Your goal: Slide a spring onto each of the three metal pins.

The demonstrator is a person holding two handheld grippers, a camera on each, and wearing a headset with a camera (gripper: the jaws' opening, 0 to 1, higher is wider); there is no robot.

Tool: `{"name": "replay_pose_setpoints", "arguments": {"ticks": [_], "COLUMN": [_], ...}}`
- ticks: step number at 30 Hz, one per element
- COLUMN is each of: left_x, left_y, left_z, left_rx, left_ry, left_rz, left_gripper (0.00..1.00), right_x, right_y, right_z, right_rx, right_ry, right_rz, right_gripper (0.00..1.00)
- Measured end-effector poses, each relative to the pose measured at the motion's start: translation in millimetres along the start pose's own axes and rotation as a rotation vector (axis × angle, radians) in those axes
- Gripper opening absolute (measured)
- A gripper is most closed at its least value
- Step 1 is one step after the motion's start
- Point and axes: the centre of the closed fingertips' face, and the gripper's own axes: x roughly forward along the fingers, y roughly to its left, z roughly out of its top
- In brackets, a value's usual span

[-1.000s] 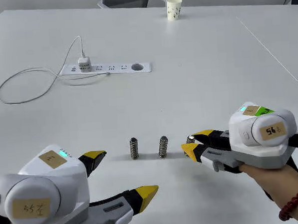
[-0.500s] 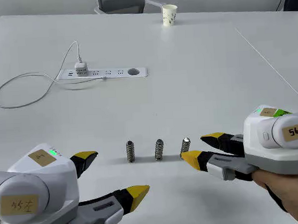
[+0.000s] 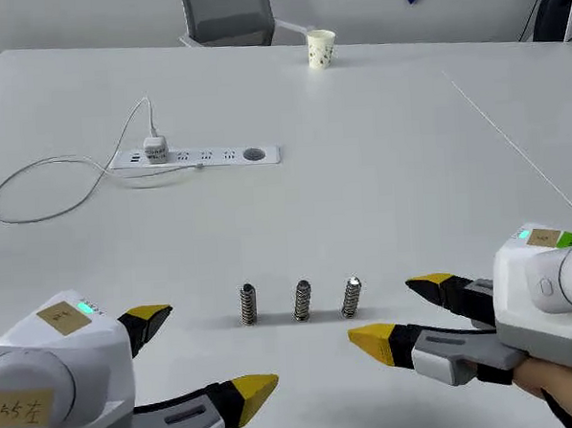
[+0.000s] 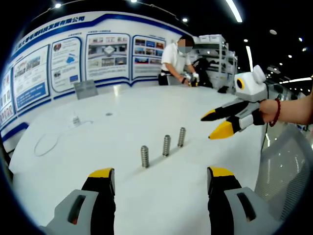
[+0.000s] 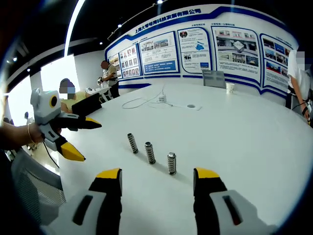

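On table (image 3: pixel 408 169), three springs (image 3: pixel 302 300) upright in row; left gripper (image 3: pixel 213 347), right gripper (image 3: pixel 387 308) jaws apart.

Open surface (image 3: pixel 390 180) takes up the frame's middle. At lower centre, three pins (image 3: pixel 302 300) stand in a row between my left tongs (image 3: pixel 209 347) and right tongs (image 3: pixel 392 309). A power strip (image 3: pixel 197 158) lies upper left.

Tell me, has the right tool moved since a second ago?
Yes. The right tool has backed off rightward from the rightmost pin, where its tips were earlier; now a gap separates them.
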Motion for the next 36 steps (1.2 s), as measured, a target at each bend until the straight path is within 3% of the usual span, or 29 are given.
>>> {"name": "replay_pose_setpoints", "arguments": {"ticks": [21,30,36], "left_x": [-25.2,-31.5,-33.8], "left_y": [0.8,-1.5,-2.6], "left_z": [-2.8,-2.6,-2.9], "left_rx": [-0.014,-0.021,-0.011], "left_ry": [-0.009,-0.011,-0.002], "left_rz": [0.028,0.034,0.035], "left_gripper": [0.92,1.0,1.0], "right_x": [-29.7,-41.4,-46.1], "right_y": [14.4,13.6,12.9], "right_z": [-10.4,-11.4,-8.1], "right_rx": [-0.013,0.006,0.005], "right_ry": [0.021,0.0,-0.011], "right_rz": [-0.004,-0.028,-0.036], "right_gripper": [0.74,0.79,0.81]}}
